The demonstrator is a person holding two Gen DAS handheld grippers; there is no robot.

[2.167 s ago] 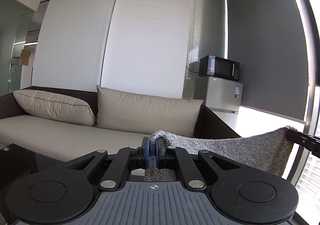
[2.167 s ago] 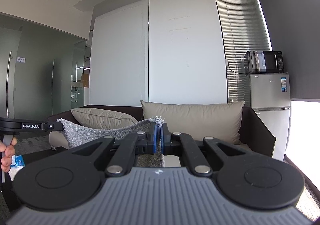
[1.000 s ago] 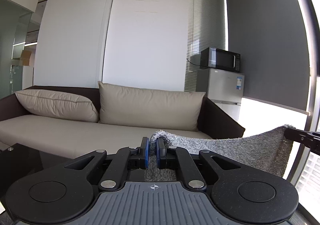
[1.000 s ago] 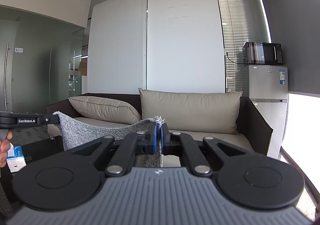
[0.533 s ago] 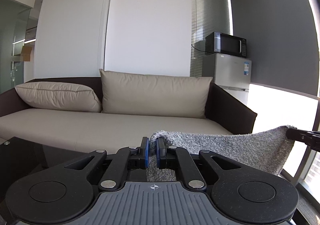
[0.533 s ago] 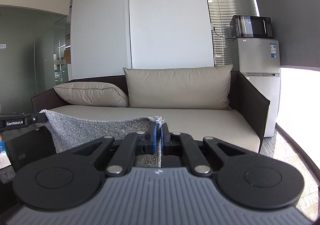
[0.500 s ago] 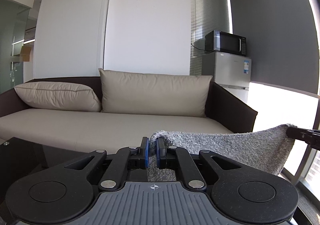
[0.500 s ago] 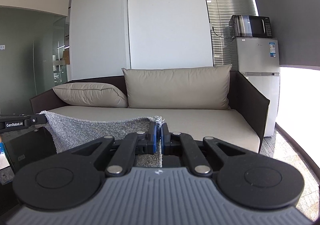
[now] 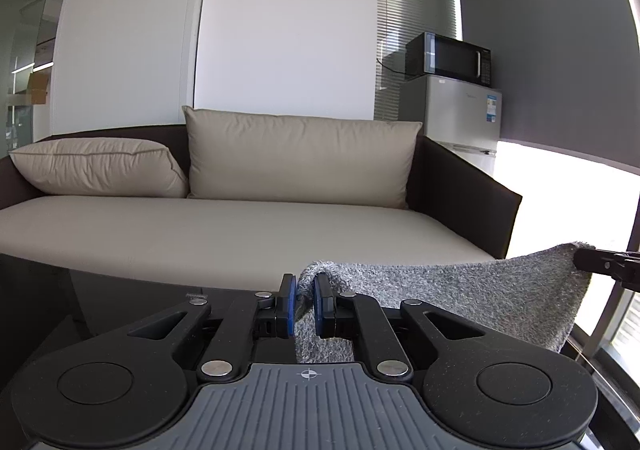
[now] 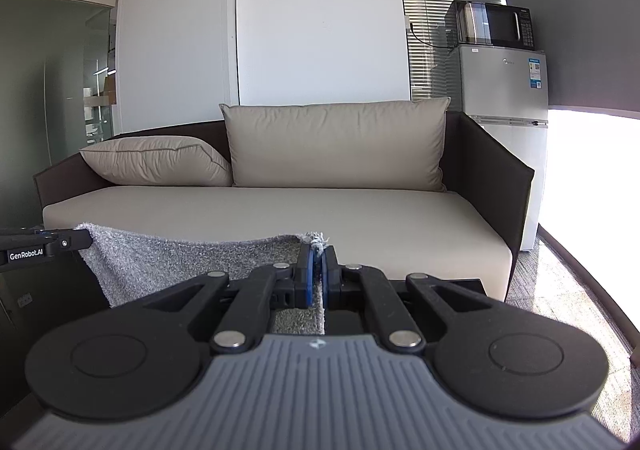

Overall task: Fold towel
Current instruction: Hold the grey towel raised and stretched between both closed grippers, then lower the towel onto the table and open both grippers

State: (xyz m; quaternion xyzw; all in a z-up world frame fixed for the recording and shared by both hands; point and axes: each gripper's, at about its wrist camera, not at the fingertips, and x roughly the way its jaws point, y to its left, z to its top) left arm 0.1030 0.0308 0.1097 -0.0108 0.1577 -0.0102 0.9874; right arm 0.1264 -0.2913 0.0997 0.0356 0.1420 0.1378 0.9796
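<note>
A grey fluffy towel (image 9: 460, 300) hangs stretched in the air between my two grippers. My left gripper (image 9: 305, 282) is shut on one top corner of it. My right gripper (image 10: 316, 254) is shut on the other top corner, and the towel (image 10: 176, 262) runs off to the left from there. In the left wrist view the right gripper's tip (image 9: 608, 264) shows at the far right edge, clamped on the towel. In the right wrist view the left gripper's tip (image 10: 48, 246) shows at the far left. The towel's lower part is hidden behind the grippers.
A beige sofa (image 9: 240, 234) with two cushions (image 9: 300, 158) stands straight ahead. A small fridge (image 10: 504, 122) with a black microwave (image 10: 494, 24) on top is at the right. A dark glass table (image 9: 60, 298) lies below and in front. A bright window is on the right.
Both grippers have come down and tilted lower with the towel still stretched between them; the sofa now sits higher and larger in both views.
</note>
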